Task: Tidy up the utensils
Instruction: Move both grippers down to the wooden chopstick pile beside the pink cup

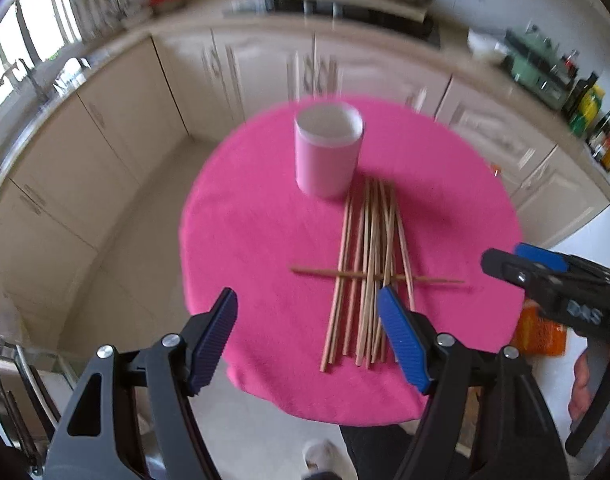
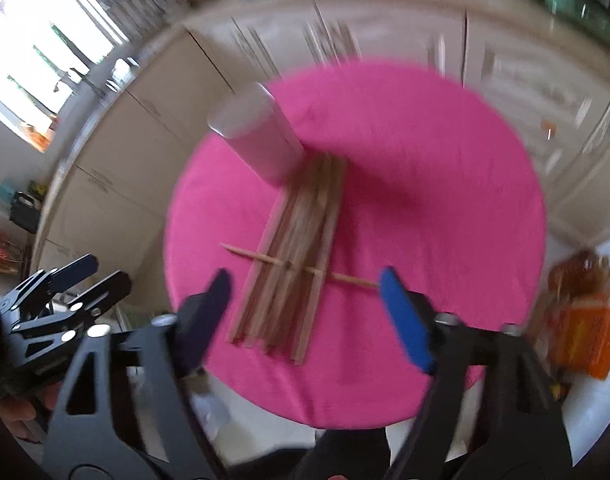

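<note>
Chopsticks (image 1: 367,264) lie in a bunch on the round pink tabletop (image 1: 265,220), below both grippers. The left gripper (image 1: 307,336) is open wide and holds nothing. The right gripper (image 2: 305,316) is open too, with nothing in it. One stick (image 1: 379,275) lies across the bunch. At the far end of the bunch, just to the left, a pink cup (image 1: 327,150) stands upright. Past the tabletop are pale kitchen cupboards (image 1: 117,120).

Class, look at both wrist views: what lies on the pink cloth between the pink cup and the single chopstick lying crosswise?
The bundle of chopsticks fills that stretch, running from the pink cup to the crosswise chopstick; both views show it, the left wrist view sharper.
</note>
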A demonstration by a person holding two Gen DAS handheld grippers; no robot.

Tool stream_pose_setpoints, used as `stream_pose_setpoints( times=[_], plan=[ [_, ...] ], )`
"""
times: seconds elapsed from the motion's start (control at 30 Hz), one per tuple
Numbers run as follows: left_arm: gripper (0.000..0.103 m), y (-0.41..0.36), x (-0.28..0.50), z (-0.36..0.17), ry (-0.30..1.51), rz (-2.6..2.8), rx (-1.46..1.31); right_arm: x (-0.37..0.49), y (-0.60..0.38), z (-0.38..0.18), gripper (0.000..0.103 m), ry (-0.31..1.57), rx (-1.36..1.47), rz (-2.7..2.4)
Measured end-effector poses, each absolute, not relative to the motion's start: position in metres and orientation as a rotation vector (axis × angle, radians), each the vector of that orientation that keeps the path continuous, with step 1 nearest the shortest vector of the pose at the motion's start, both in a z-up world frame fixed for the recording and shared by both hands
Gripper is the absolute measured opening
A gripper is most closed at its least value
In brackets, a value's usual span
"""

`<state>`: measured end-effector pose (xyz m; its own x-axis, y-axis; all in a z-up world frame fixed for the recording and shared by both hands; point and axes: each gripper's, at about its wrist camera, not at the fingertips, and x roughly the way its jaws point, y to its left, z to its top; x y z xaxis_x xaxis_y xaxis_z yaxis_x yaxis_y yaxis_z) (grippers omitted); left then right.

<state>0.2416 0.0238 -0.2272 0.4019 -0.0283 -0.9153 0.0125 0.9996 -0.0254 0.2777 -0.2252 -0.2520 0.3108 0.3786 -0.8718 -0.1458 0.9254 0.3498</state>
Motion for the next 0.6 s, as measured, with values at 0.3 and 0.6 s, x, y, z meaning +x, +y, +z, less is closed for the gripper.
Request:
stream_pose_setpoints(
  times=[0.3, 0.6],
  plan=[
    [0.054, 0.000, 0.303, -0.302, 1.339, -0.125, -0.111, 0.338, -0.225, -0.337, 0.037, 1.492, 0.259, 0.408],
    [0.054, -0.011, 0.335, -0.346, 1.432, -0.146, -0.116, 0.356, -0.209, -0.368, 0.032, 1.547, 0.277, 0.395]
  ],
)
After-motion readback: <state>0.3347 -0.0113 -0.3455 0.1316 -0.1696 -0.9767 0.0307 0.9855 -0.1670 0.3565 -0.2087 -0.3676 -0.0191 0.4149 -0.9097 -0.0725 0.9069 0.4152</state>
